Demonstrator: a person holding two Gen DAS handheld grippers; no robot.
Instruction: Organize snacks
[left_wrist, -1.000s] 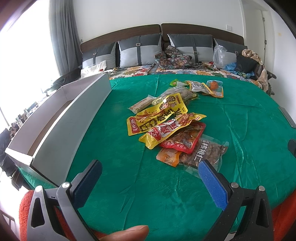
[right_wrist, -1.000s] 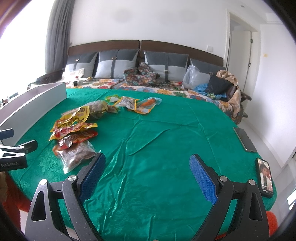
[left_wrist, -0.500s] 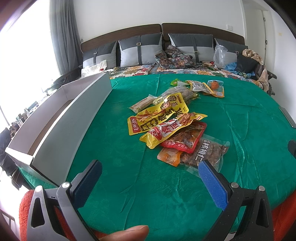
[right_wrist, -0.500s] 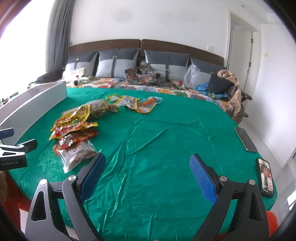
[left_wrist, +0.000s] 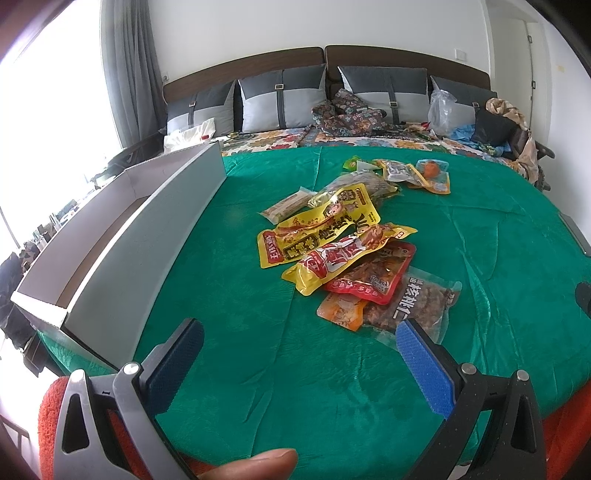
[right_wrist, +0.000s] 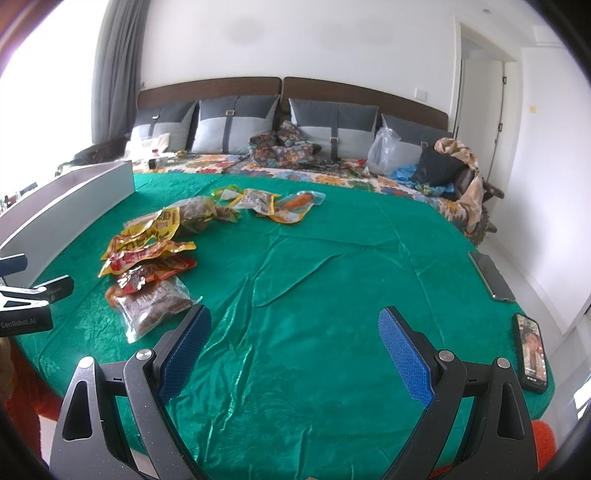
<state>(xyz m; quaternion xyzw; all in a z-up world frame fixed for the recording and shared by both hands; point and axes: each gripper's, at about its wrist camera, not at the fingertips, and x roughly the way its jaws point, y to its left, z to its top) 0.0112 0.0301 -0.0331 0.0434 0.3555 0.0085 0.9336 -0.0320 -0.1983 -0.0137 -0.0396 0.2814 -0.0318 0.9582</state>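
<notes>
Right, left wrist view first: the left gripper (left_wrist: 295, 350) hangs over the green cloth (left_wrist: 280, 369) with its blue pads spread wide and nothing between them. Just ahead lies the snack pile: two yellow packets (left_wrist: 321, 229) overlapping, a red packet (left_wrist: 373, 277) under them, and a clear bag of walnuts (left_wrist: 410, 306) nearest the right-hand pad. A long white box (left_wrist: 122, 251) stands open along the left edge.

Over to the right wrist view: the right gripper (right_wrist: 293, 350) is also gaping wide, empty, above bare cloth. The snack pile (right_wrist: 147, 258) sits off to its left. Two phones (right_wrist: 532, 350) lie near the cloth's right edge.
</notes>
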